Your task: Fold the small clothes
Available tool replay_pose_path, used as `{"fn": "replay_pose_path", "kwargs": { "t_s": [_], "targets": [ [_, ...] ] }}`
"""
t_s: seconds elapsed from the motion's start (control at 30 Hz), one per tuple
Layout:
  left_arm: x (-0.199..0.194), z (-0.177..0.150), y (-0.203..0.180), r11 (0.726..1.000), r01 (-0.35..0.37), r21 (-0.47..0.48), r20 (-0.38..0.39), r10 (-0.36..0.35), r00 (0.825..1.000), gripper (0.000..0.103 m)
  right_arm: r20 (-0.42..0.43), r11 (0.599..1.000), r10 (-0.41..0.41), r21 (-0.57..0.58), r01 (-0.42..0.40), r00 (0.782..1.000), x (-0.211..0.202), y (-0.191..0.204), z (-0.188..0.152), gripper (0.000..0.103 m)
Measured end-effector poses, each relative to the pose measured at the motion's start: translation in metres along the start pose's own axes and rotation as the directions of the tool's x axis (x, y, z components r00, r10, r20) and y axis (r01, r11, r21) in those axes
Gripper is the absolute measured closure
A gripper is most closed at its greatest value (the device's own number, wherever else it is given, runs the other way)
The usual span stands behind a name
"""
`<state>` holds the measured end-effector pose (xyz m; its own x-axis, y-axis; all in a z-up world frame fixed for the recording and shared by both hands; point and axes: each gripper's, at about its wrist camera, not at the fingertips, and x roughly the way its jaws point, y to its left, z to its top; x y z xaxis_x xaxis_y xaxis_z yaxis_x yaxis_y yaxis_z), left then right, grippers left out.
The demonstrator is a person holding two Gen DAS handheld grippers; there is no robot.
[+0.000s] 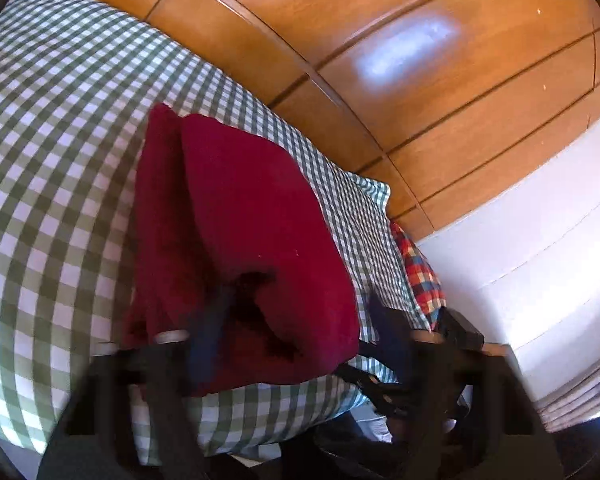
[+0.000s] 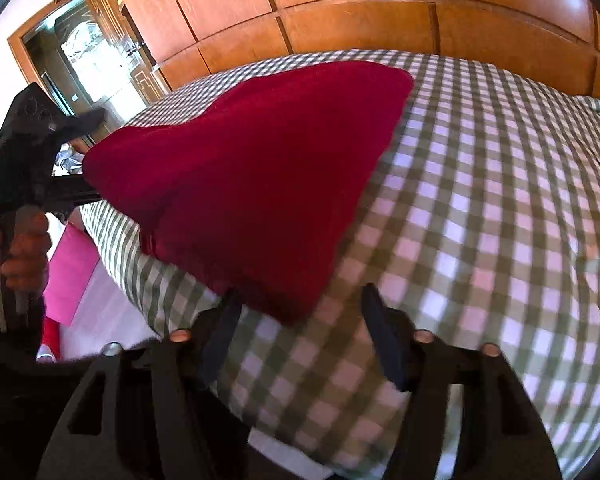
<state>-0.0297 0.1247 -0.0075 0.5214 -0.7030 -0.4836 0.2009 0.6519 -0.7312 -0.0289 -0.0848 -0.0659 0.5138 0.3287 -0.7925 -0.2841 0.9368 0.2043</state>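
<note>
A dark red folded cloth [image 1: 244, 216] lies on the green-and-white checked bed sheet [image 1: 52, 160]. My left gripper [image 1: 300, 316] is at its near end. The left finger [image 1: 212, 328] rests on the cloth, and the right finger [image 1: 384, 320] stands clear of the cloth's edge, over the sheet. In the right wrist view the same red cloth [image 2: 252, 168] points one corner between the fingers of my right gripper [image 2: 300, 320], which is open and touches neither side. A hand [image 2: 20, 252] holds the left gripper's black body [image 2: 24, 136] at the cloth's far left edge, where its tips are hidden.
Wooden wardrobe panels [image 1: 420, 80] run along the far side of the bed. A red, blue and yellow plaid cloth [image 1: 416, 272] sits at the bed's edge above the white floor [image 1: 540, 240]. A pink item [image 2: 72, 272] lies on the floor by a glass door [image 2: 92, 60].
</note>
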Motion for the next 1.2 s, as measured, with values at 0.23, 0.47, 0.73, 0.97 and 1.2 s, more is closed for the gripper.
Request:
{"fn": "replay_pose_path", "kwargs": {
  "t_s": [0.23,0.47,0.73,0.97,1.2],
  "targets": [
    [-0.001,-0.031,0.023,0.991,-0.127,0.05,-0.041,0.129,0.991,0.094,-0.014,0.999,-0.015,-0.052,0.014,1.0,0.011,0.006,-0.014,0.087],
    [0.001,-0.039,0.038,0.997,-0.077,0.031,-0.045,0.078,0.996,0.086,-0.031,0.998,-0.009,-0.063,0.007,0.999,0.017,0.002,-0.015,0.074],
    [-0.007,0.013,0.047,0.999,0.036,-0.02,0.068,-0.035,0.997,0.034,-0.004,0.995,0.033,-0.096,-0.033,0.999,-0.038,-0.019,-0.014,0.029],
    [0.05,0.042,0.082,0.99,0.002,-0.138,-0.028,-0.006,1.0,0.035,0.115,0.997,-0.003,-0.08,0.012,0.993,-0.054,-0.021,0.023,0.028],
    [0.037,0.044,0.044,0.997,-0.075,0.024,0.077,0.073,0.994,0.09,0.156,0.97,-0.091,-0.209,0.123,0.983,-0.004,0.03,0.044,0.028]
  ]
}}
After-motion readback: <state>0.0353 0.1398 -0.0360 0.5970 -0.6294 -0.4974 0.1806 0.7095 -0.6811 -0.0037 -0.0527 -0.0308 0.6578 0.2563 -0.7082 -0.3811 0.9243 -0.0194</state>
